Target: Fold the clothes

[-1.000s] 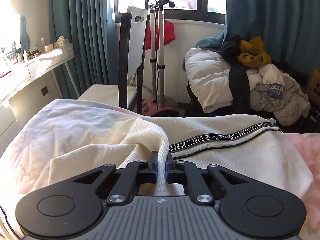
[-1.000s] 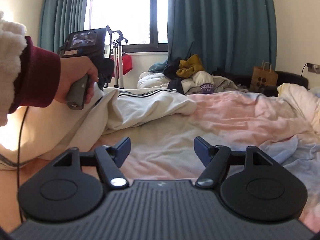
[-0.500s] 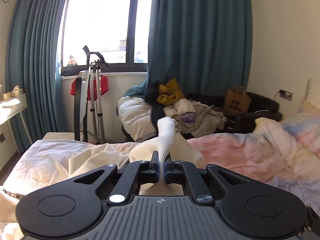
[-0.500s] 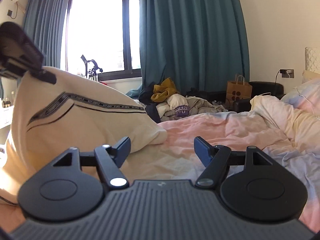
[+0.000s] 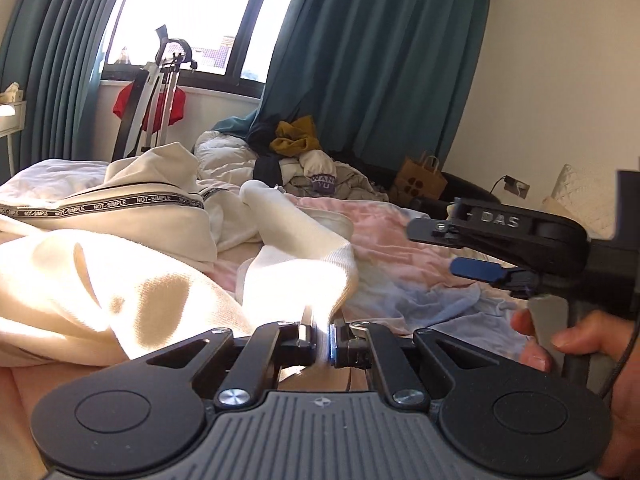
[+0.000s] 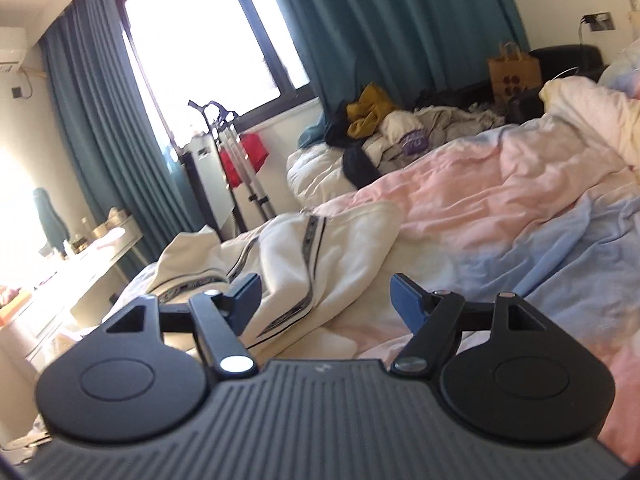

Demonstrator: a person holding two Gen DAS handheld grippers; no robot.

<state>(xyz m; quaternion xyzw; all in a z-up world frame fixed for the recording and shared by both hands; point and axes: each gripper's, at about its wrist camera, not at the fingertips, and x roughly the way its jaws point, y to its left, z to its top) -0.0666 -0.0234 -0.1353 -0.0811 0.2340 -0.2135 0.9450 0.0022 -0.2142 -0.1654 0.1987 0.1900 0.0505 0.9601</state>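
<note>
Your left gripper (image 5: 322,334) is clamped on a white ribbed cuff (image 5: 296,276) of the cream garment (image 5: 132,220), the same pinch it had a second ago. The view around it has changed, though. Then the cuff ran straight up from the jaws with the chair and window dead ahead. Now the sleeve bends away toward 12 o'clock and drapes over the bed, sunlit near the pads. The garment's body is bunched from 9 to 11 o'clock, its black lettered stripe (image 5: 120,204) running across at 10.

At 3 o'clock in that view, your right gripper (image 5: 460,248) has come into sight with your hand (image 5: 560,344) on its grip. A second ago it was not there.

From the right wrist, your right gripper (image 6: 324,296) stands with its jaws apart and nothing between them, as wide as before. The camera has rolled, so the room tilts down to the left. The cream garment (image 6: 288,268) lies crumpled just past the left finger, from 9 to 12 o'clock. Half a second ago it was lifted high at the left.

Beyond it, the pink and blue bedding (image 6: 500,216) spreads to 2 o'clock. Farther off, the clothes pile (image 6: 384,132) sits at 12 to 1 o'clock under the teal curtain (image 6: 392,20).
</note>
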